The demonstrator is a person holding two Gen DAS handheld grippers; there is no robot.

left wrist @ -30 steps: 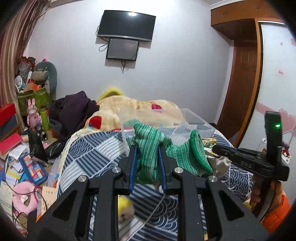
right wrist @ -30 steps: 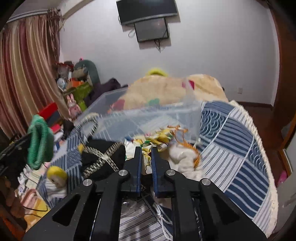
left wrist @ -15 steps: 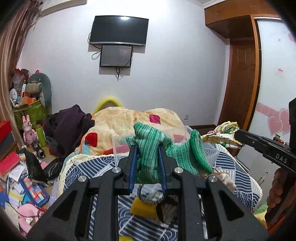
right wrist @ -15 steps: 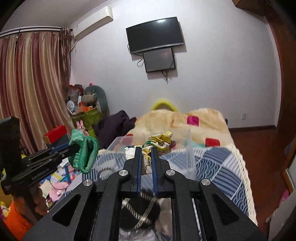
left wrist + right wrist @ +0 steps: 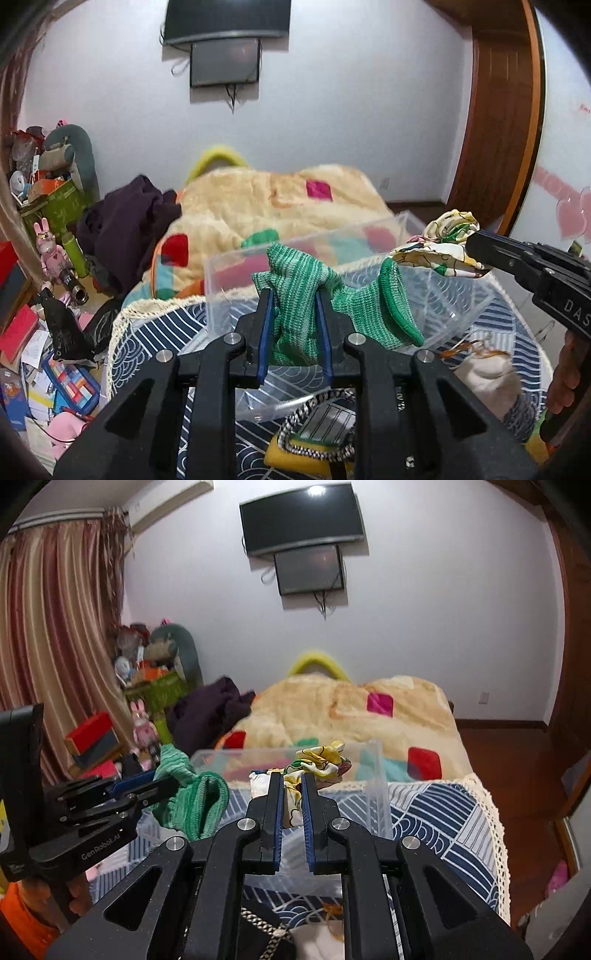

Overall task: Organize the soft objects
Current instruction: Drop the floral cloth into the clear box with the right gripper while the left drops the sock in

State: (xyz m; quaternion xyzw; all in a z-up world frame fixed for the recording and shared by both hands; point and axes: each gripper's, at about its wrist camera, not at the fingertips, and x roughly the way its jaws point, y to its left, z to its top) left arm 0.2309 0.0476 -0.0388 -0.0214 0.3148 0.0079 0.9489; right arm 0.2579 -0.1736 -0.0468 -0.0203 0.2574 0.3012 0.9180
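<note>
My left gripper (image 5: 293,295) is shut on a green knitted cloth (image 5: 295,288), whose loose end hangs to the right over a clear plastic bin (image 5: 258,258) on the bed. My right gripper (image 5: 293,779) is shut on a yellow patterned cloth (image 5: 321,757) and holds it over the same bin (image 5: 376,775). The patterned cloth (image 5: 447,236) shows at the right of the left wrist view. The green cloth (image 5: 192,801) shows at the left of the right wrist view.
The bin stands on a blue and white patterned bedspread (image 5: 436,812). A black and white braided item on a yellow one (image 5: 314,435) and a cream soft item (image 5: 487,373) lie near the bin. A beige blanket (image 5: 277,206) lies behind. Clutter covers the floor (image 5: 37,350) on the left.
Both grippers lifted their cloths from the bedspread and now hold them lower again, over the clear bin. The grips have not changed.
</note>
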